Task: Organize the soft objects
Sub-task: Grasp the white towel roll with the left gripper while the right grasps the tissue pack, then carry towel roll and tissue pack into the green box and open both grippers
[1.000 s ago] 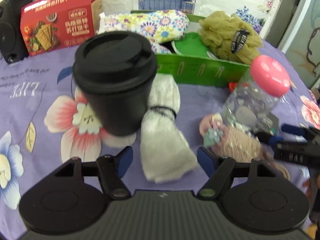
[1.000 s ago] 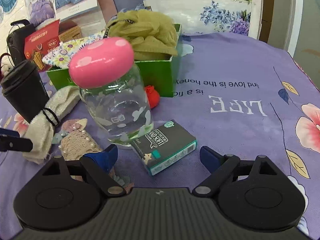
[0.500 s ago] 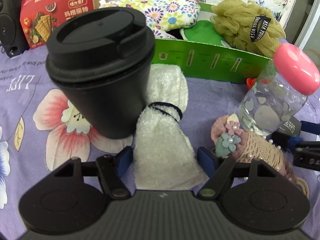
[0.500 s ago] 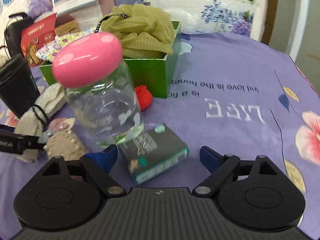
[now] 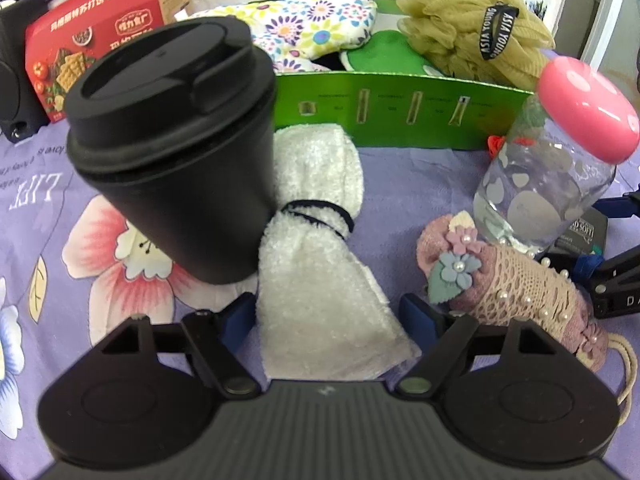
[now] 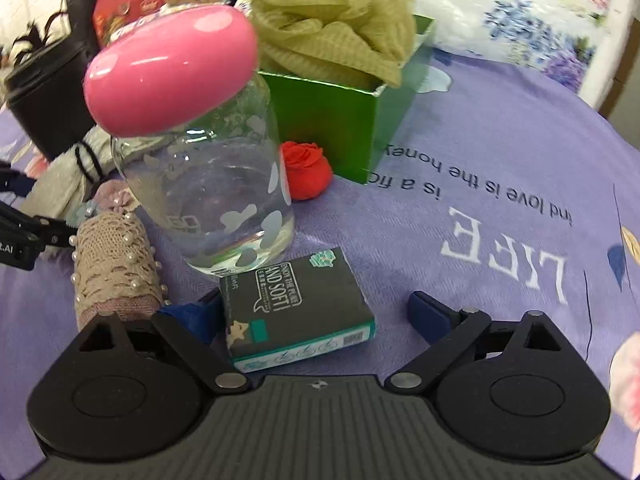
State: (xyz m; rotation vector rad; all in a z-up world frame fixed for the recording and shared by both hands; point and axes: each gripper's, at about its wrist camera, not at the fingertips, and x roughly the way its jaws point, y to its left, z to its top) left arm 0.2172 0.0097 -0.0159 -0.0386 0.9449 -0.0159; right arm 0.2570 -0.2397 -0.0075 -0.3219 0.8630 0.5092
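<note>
A white fluffy towel (image 5: 316, 264), tied with a black band, lies on the purple cloth beside a black cup (image 5: 172, 144). My left gripper (image 5: 328, 316) is open with the towel's near end between its fingers. A pink lace glove (image 5: 516, 300) lies to the right; it also shows in the right wrist view (image 6: 116, 264). My right gripper (image 6: 312, 312) is open around a dark tissue pack (image 6: 296, 312). A green box (image 5: 400, 108) behind holds a floral mitt (image 5: 312, 20) and an olive bath pouf (image 5: 472, 28).
A glass jar (image 6: 208, 184) with a pink lid stands just beyond the tissue pack. A red fabric rose (image 6: 306, 170) lies by the green box (image 6: 344, 120). A red cracker box (image 5: 92, 36) and a black speaker (image 5: 16, 68) stand at the far left.
Both grippers have moved forward and lower. The towel end now lies between the left fingers, and the tissue pack between the right fingers.
</note>
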